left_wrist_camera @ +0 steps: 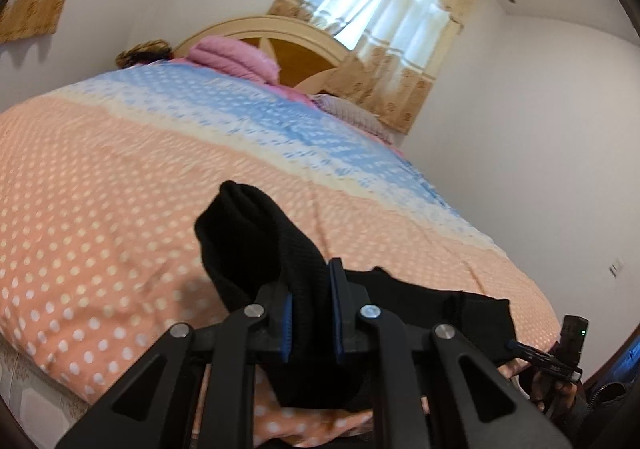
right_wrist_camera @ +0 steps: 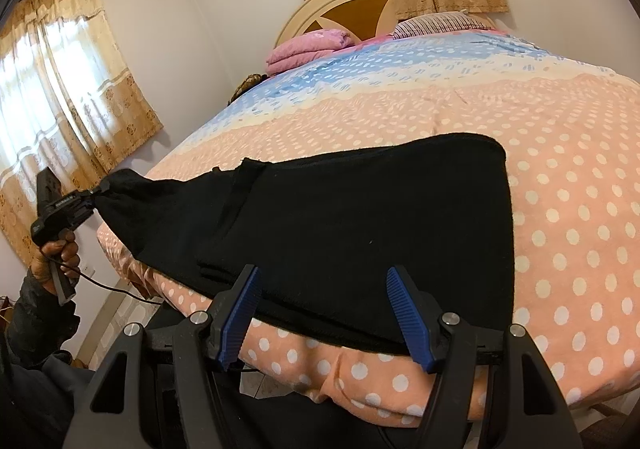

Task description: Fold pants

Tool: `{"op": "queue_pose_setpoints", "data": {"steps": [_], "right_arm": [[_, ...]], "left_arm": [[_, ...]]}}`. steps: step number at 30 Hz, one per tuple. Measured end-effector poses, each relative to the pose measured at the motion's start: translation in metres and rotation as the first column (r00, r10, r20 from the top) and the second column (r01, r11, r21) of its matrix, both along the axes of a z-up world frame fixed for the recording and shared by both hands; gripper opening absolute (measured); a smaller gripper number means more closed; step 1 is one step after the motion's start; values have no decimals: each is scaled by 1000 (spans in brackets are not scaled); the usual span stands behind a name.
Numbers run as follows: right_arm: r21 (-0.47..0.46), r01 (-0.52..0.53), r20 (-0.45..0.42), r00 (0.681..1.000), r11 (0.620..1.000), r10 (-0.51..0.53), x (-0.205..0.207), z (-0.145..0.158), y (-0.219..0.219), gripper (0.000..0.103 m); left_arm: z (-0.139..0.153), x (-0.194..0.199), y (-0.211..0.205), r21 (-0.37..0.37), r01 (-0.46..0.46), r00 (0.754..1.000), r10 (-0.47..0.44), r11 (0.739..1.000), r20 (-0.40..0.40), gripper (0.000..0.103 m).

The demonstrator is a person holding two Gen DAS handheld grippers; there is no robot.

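Black pants lie on the bed's near edge, folded lengthwise, one end pulled off to the left. My left gripper is shut on a bunched end of the pants, which sticks up between its blue pads. It also shows in the right wrist view, pinching the pants' tip at the bed's left edge. My right gripper is open, its blue fingers either side of the pants' near edge. It shows small in the left wrist view at the pants' far end.
The bed has a peach polka-dot cover with a blue band further back. A folded pink quilt and a pillow lie by the headboard. Curtained windows are on the walls.
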State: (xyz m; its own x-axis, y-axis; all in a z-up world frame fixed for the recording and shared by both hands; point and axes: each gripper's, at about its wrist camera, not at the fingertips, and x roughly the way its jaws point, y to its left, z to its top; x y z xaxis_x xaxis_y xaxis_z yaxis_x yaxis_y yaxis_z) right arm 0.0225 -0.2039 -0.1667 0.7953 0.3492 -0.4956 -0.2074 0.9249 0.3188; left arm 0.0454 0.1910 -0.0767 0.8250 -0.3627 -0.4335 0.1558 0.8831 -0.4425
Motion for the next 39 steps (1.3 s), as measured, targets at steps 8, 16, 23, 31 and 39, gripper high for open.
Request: {"op": "queue_pose_setpoints", "data": {"steps": [8,16,23,31,39], "right_arm": [[7,10,5,1000,1000,-10,-2,1,-2,67],[25,32,13,999,999,-32,-5,4,-9,67],[54,72,31,997,996,-73,-8,10,-22,67],[140,193,70,977,971,-204,-18,19,-58,67],[199,297,47,949,934,-312,-22,17,-88,67]], "left_arm": [[31,0,-47,9,123,989,-123,992,76,16],[53,4,-118,65,311,943,-316,948,108,16],[68,8,-178,109,455,879,-465,884,103,16],[72,18,-236,152,575,806,-589,804,60,15],[57,30,-297,175,688,719,-694,704,-36,15]]}}
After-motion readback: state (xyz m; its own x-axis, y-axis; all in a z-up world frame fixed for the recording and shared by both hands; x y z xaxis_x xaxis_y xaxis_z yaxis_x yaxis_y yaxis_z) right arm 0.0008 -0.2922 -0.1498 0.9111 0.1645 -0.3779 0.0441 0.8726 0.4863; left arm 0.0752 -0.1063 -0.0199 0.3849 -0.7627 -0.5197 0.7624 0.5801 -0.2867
